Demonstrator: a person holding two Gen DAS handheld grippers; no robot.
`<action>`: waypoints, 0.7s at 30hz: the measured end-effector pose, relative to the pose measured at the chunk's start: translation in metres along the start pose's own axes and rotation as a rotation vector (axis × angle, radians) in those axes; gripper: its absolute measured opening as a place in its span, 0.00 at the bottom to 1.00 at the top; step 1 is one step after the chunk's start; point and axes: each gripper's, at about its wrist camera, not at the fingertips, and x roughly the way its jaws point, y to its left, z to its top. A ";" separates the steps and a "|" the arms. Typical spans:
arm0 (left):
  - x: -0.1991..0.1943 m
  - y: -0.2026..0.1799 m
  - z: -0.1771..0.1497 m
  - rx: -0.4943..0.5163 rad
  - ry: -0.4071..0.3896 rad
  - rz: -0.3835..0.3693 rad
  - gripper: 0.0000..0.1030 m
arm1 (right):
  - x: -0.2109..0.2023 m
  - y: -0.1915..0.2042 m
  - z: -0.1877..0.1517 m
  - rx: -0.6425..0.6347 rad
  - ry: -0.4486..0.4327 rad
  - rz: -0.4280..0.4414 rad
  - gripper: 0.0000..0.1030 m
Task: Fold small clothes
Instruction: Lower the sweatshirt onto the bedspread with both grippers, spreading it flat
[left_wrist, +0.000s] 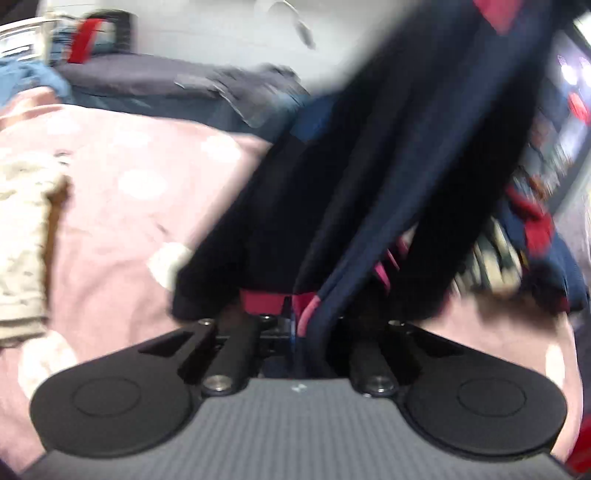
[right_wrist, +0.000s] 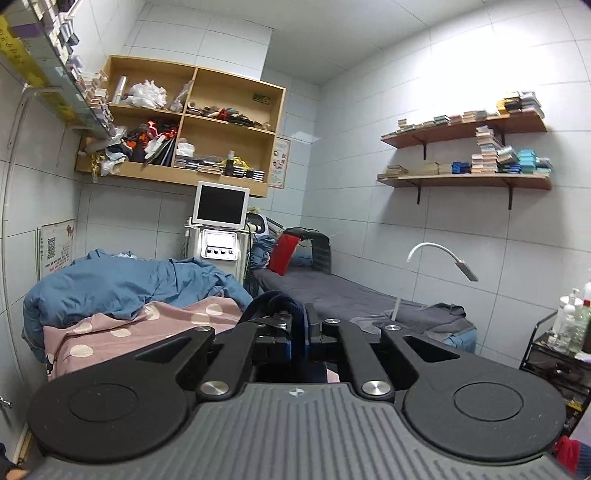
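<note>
Above the pink spotted sheet (left_wrist: 122, 206) on the bed, the left gripper (left_wrist: 295, 325) has its jaws clamped on a navy garment (left_wrist: 388, 155) with red trim, which stretches up and away from it, blurred. The right gripper (right_wrist: 297, 328), level over the same sheet (right_wrist: 147, 332), has its jaws pinched on a navy fold (right_wrist: 273, 299).

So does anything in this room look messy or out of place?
Yes: a blue quilt lies crumpled in a heap at the far end of the pink dotted blanket, not spread flat. On the wooden wall cabinet, clothes and bags spill over the lower left shelf edge.
</note>
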 end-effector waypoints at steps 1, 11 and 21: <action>-0.007 0.007 0.009 -0.016 -0.045 0.021 0.04 | -0.002 -0.001 -0.001 -0.001 -0.002 -0.014 0.09; -0.159 0.029 0.133 0.068 -0.557 0.148 0.04 | -0.050 -0.017 0.027 0.023 -0.111 -0.015 0.09; -0.278 -0.117 0.221 0.377 -0.859 0.089 0.11 | -0.116 -0.034 0.098 -0.068 -0.448 -0.151 0.08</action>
